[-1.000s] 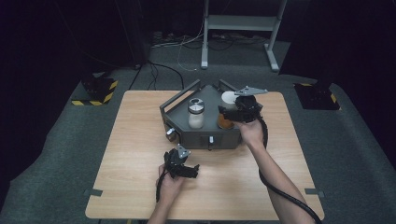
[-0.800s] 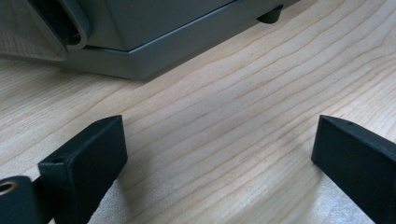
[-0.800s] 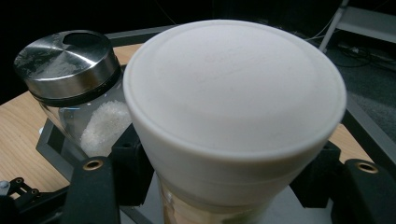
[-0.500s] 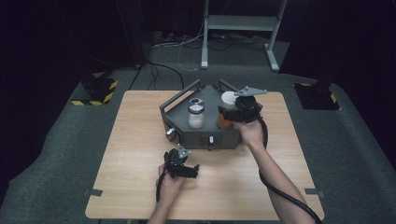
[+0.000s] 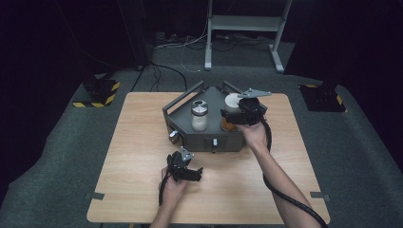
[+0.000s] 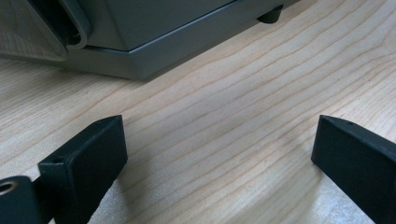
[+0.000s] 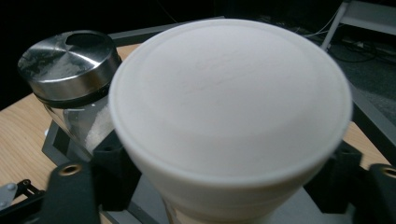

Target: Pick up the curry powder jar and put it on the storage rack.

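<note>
your right gripper has just been opening around the white-lidded jar; smooth and slippery, so regrip below the lid. left gripper gapes empty.

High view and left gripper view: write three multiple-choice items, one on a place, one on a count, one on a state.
1. Where does the steel-lidded jar stand? A in the grey tray; B on bare wood; C on the floor.
2. How many jars are in the tray? A one; B two; C four.
3. Jaws of the left gripper: A shut; B shut on a jar; C open, empty.

A: tray walls surround it. B: it and a white-lidded jar. C: just wood between them.
</note>
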The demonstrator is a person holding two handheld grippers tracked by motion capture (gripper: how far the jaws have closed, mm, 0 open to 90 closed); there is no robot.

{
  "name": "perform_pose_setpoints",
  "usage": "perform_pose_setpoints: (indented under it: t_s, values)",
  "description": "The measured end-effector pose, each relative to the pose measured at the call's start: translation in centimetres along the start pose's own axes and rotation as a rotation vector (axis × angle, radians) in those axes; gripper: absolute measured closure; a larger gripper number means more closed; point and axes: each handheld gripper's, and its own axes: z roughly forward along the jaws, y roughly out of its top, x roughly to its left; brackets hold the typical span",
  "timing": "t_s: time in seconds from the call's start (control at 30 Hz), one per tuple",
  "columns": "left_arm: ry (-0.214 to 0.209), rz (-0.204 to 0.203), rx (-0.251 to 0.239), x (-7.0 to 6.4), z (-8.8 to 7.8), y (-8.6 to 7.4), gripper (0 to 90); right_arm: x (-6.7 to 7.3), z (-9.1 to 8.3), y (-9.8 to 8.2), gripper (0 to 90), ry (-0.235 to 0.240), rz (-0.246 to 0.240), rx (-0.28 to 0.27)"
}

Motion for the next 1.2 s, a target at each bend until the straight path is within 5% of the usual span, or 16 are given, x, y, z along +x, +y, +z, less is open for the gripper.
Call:
perform_pose_setpoints:
  t_s: [0.3, 1.2]
  values:
    - [0.0, 0.0, 0.001, 0.0, 0.0, 0.0, 3.6, -0.6, -0.7, -0.7, 14.5, 0.001, 0.017, -0.024]
    - [0.001, 0.002, 0.0, 0.0, 0.0, 0.0, 3.6, -1.8, -3.4, -4.7, 13.1, 0.026, 0.026, -0.062]
